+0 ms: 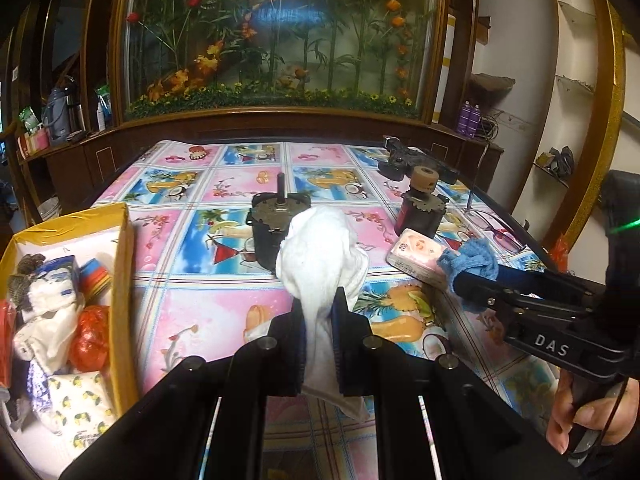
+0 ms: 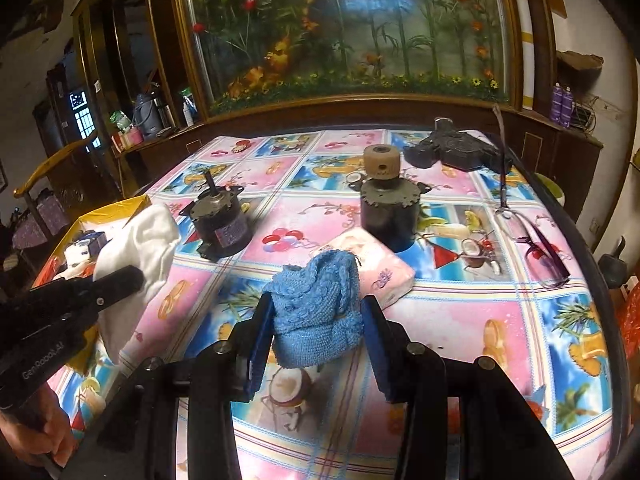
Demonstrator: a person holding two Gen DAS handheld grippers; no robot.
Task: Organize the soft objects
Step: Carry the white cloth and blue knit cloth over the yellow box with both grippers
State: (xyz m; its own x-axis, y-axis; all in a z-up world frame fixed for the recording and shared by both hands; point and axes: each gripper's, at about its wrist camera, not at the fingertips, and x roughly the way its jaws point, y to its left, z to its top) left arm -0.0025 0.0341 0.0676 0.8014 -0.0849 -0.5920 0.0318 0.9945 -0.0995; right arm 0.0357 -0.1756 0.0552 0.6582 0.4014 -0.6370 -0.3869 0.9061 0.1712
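Your yellow box (image 1: 120, 240) of soft things sits at the surface's (image 1: 224, 304) left edge. Your left tool (image 1: 316, 344) pinches a white sock (image 1: 320, 256) above the surface; your right tool (image 2: 316, 344) pinches a blue cloth (image 2: 316, 304) near the tissue pack (image 2: 384, 268).

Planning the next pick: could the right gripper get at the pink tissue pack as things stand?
Probably not yet. The right gripper is shut on the blue cloth, so its jaws are occupied. The pink tissue pack lies just beyond, with nothing else in the way.
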